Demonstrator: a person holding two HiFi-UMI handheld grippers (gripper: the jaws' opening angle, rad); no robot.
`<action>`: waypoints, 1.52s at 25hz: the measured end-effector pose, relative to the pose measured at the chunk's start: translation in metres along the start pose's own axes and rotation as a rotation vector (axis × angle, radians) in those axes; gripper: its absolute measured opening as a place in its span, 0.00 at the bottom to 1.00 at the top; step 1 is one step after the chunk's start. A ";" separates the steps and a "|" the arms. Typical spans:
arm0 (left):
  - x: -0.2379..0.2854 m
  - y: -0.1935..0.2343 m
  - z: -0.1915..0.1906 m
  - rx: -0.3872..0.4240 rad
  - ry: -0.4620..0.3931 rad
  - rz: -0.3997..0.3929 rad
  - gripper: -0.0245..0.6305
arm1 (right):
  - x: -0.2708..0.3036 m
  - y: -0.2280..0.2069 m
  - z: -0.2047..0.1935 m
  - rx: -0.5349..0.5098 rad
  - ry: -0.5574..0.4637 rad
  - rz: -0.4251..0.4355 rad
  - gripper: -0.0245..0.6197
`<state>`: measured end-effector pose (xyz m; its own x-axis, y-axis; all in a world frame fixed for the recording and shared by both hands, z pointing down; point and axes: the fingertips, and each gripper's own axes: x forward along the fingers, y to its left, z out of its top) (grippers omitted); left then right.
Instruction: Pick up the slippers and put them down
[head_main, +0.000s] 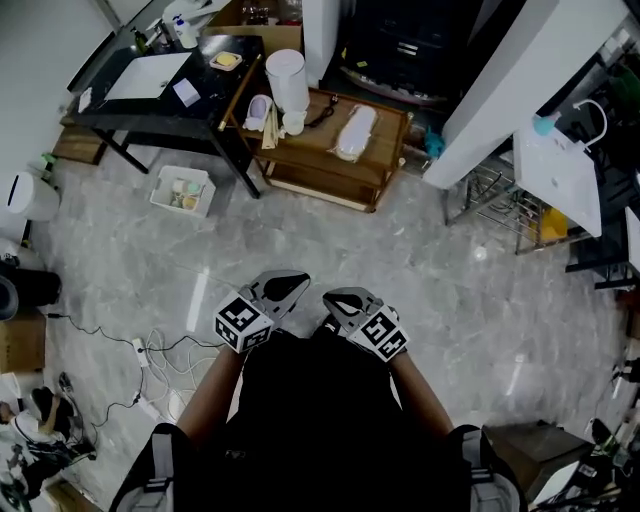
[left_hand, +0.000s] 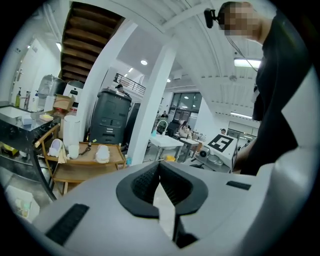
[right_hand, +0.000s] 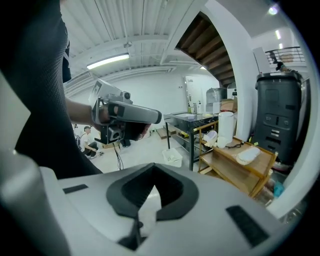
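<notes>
I hold left gripper (head_main: 290, 285) and right gripper (head_main: 338, 298) shut, empty. Ahead: slipper (head_main: 355, 132) on wooden table (head_main: 390, 140). Gripper views only, not head view: ceiling light (right_hand: 107, 61).

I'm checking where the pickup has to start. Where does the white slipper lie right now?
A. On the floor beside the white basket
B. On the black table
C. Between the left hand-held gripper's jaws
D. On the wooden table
D: the white slipper lies on top of the wooden table, while the left hand-held gripper is shut with nothing between its jaws.
</notes>
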<state>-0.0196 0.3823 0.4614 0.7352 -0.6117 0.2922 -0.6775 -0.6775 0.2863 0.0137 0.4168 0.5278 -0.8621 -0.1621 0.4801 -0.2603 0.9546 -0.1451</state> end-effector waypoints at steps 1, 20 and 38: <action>0.004 0.002 0.002 0.002 -0.004 0.006 0.06 | -0.002 -0.005 0.000 -0.004 0.000 0.003 0.05; 0.061 0.050 0.019 -0.005 0.006 -0.034 0.06 | 0.001 -0.084 0.001 0.064 -0.007 -0.061 0.05; 0.154 0.142 0.058 0.086 0.122 -0.298 0.06 | 0.037 -0.223 0.046 0.158 -0.024 -0.281 0.05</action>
<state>-0.0010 0.1679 0.4942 0.8889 -0.3317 0.3160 -0.4252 -0.8543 0.2991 0.0201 0.1866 0.5384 -0.7565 -0.4219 0.4998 -0.5524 0.8212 -0.1429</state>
